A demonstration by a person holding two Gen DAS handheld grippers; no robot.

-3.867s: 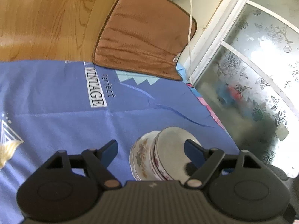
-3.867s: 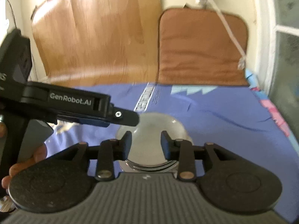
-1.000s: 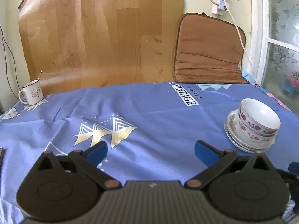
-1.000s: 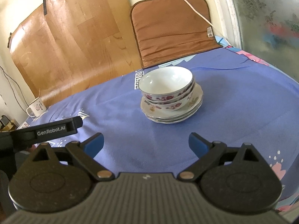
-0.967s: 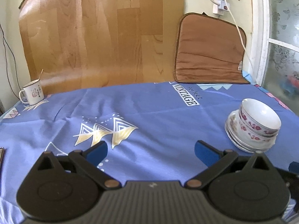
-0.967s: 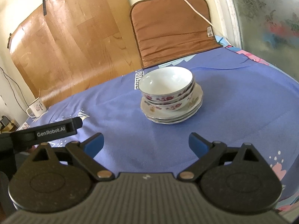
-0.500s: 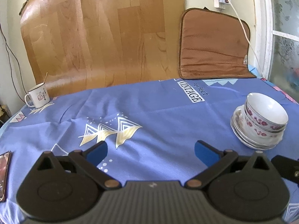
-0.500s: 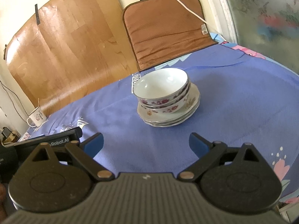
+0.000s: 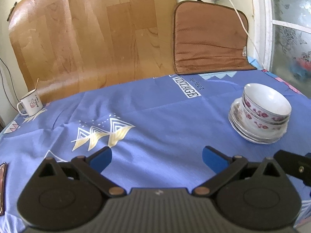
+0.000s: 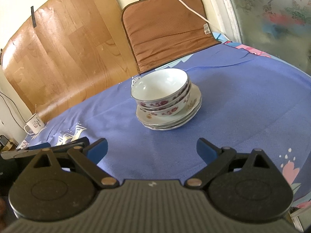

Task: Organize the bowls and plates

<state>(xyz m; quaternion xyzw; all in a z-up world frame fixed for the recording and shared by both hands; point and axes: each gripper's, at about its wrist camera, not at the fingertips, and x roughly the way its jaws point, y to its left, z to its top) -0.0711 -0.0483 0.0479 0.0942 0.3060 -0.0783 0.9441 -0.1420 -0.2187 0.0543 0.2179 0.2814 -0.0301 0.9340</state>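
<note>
Two white bowls with red flower bands (image 10: 162, 94) sit nested on a stack of floral plates (image 10: 191, 107) on the blue tablecloth. The stack also shows at the right of the left wrist view, bowls (image 9: 266, 104) on plates (image 9: 252, 134). My left gripper (image 9: 157, 158) is open and empty, well back and to the left of the stack. My right gripper (image 10: 151, 148) is open and empty, held back from the stack, which lies straight ahead. Part of the right gripper (image 9: 295, 167) shows at the left view's right edge.
A white enamel mug (image 9: 31, 103) stands at the table's far left corner. A brown cushion (image 9: 208, 40) and a wood-pattern sheet (image 9: 87, 38) lean on the back wall. A white cable (image 9: 243, 19) hangs by the frosted window (image 9: 291, 29). A dark flat object (image 9: 3, 186) lies at the left edge.
Both grippers have drawn back from the stacked bowls and plates and stayed open. Earlier the right gripper was narrowly set around a bowl; the bowl now rests on the stack.
</note>
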